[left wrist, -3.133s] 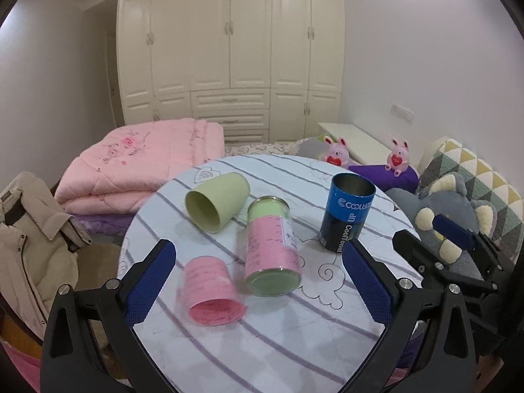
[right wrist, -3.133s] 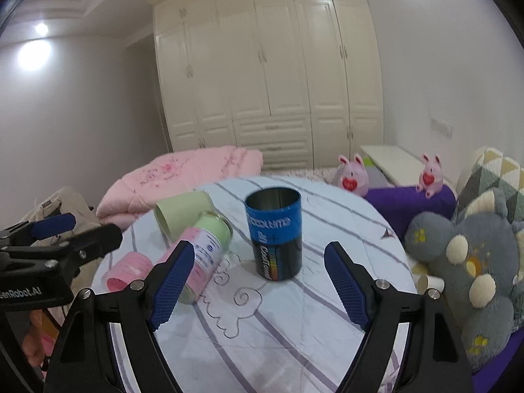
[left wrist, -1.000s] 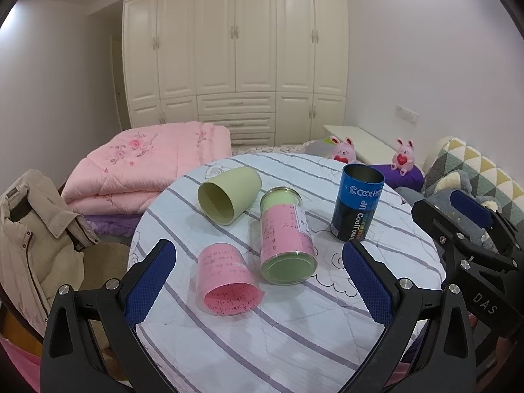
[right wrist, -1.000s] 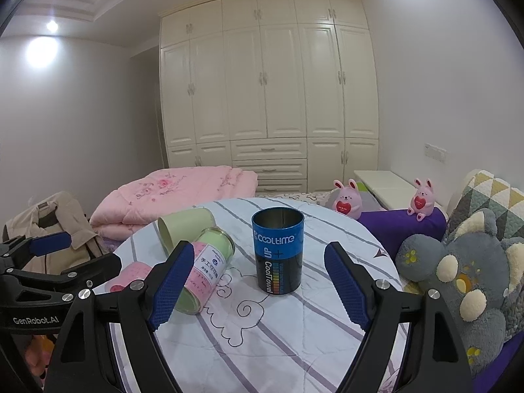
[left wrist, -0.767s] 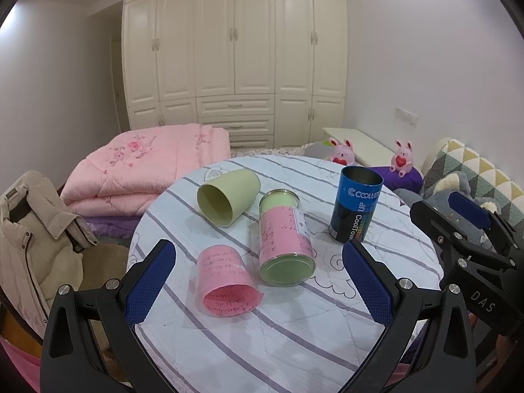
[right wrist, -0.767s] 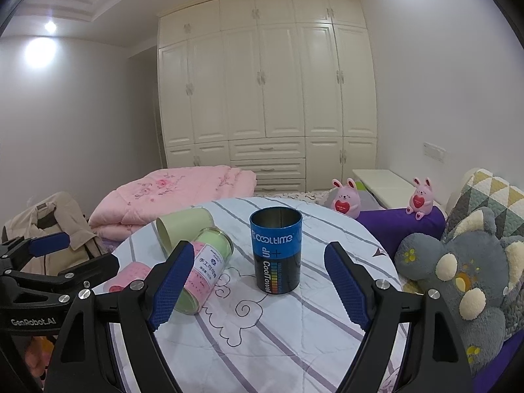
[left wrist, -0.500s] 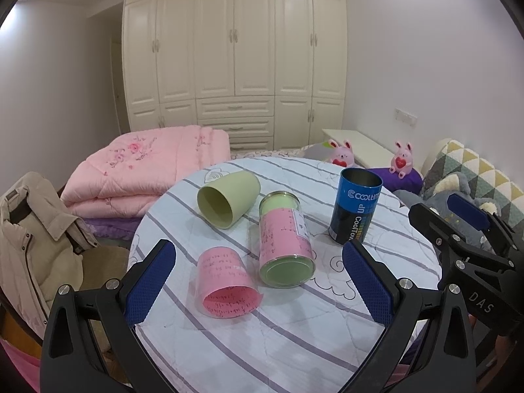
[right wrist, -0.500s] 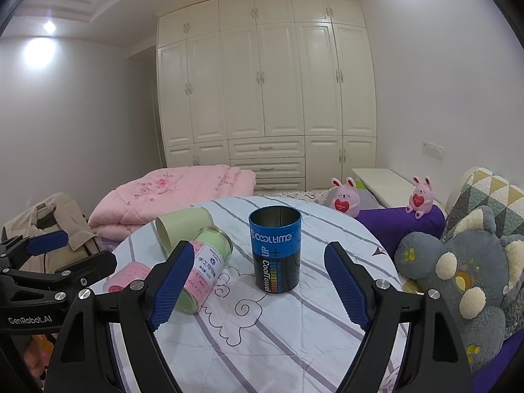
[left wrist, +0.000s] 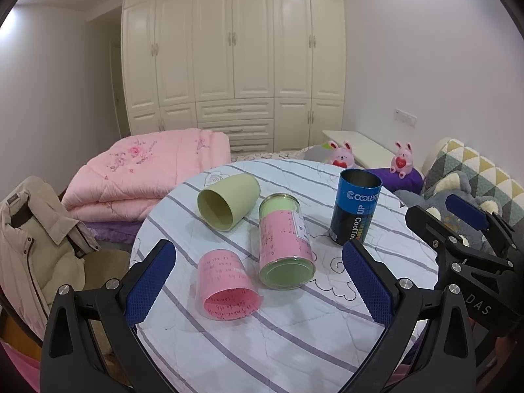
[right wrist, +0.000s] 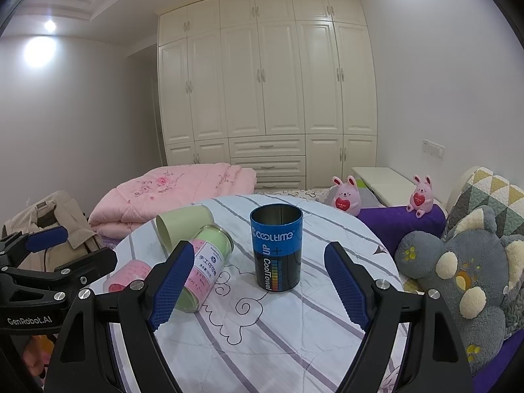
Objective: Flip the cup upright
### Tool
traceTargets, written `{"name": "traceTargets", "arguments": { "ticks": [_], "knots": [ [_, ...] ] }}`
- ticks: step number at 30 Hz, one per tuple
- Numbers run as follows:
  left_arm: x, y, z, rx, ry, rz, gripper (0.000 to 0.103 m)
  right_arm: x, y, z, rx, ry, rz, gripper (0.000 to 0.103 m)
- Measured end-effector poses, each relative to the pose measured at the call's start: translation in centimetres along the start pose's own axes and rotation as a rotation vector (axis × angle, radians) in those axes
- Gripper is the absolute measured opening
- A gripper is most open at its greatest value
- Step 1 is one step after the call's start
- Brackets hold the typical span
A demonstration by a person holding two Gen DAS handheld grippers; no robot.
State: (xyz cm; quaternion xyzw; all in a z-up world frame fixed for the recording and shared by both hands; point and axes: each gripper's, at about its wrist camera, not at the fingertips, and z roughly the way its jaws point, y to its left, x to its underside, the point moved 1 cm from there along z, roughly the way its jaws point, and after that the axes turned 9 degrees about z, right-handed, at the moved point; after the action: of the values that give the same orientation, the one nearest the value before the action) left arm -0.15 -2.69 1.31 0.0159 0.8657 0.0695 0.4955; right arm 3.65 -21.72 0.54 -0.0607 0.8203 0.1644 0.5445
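Observation:
On the round striped table three containers lie on their sides: a pale green cup, a pink-and-green can and a small pink cup. A blue Cooltime can stands upright. My left gripper is open and empty, hovering in front of the pink cup and can. My right gripper is open and empty, in front of the blue can; the green cup, the pink can and the pink cup show to its left.
A folded pink quilt lies behind the table. A beige coat hangs at the left. Plush toys and a patterned cushion sit on the right. White wardrobes fill the back wall.
Both grippers have drifted slightly back from the table and stayed open. The cups and cans have not moved.

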Motion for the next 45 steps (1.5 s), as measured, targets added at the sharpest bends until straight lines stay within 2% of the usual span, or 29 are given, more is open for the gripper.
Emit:
{"name": "traceTargets", "arguments": {
  "ticks": [45],
  "knots": [
    [0.9,0.4,0.7,0.007,0.007,0.011,0.103,0.4,-0.2,1.2,0.020,0.036,-0.020,0.083]
  ]
}}
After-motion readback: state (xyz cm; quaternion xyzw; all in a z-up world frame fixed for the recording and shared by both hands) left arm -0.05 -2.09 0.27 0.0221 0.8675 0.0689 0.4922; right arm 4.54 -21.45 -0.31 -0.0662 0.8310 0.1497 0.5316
